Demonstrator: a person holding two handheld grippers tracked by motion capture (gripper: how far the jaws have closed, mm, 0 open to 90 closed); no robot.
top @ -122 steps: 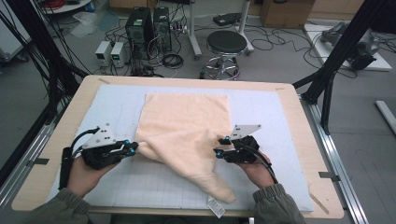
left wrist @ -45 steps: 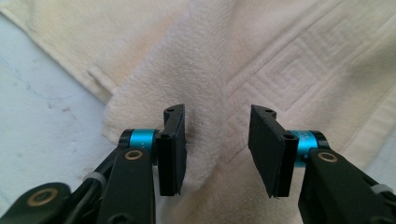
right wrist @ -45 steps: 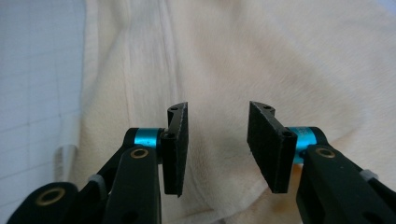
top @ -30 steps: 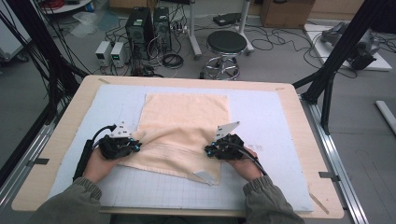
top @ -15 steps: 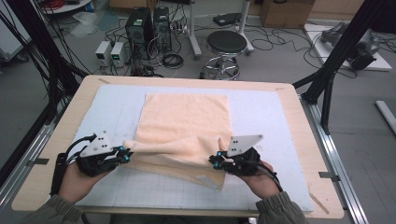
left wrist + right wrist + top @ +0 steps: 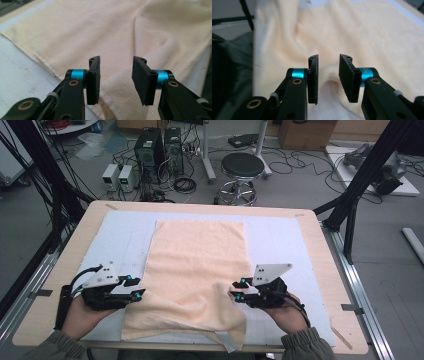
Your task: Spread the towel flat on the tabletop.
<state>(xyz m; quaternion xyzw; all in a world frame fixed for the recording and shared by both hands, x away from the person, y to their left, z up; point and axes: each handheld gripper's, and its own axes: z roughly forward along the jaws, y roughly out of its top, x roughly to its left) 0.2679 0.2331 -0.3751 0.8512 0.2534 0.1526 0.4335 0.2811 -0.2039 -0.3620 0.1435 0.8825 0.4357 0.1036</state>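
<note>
At the near edge of the table, the person's two hands each hold a black two-jaw gripper. The left gripper (image 6: 134, 287) sits at the left side of the soft peach-coloured towel (image 6: 200, 255), and the right gripper (image 6: 236, 290) sits at its right side. Both have just been opening their jaws. In the left gripper view (image 6: 116, 80) the jaws stand apart with a fold of towel lying loose between them, and the pads do not press it. In the right gripper view (image 6: 328, 78) it is the same: the jaws are spread and a soft bump of towel sits in the gap. So the towel is let go. It lies on the pale blue mat (image 6: 115, 235) on the light wooden table (image 6: 70, 270), with its near end bunched up and hanging a little over the edge, and its far end flat. This looks like the letting-go step of a fold. Next, the grippers likely need to pull back clear of the cloth, then pick new spots to pinch and smooth out the lumpy near end. Beyond the table are a round black stool (image 6: 242, 166) and black computer boxes (image 6: 160, 145) on the floor.
</note>
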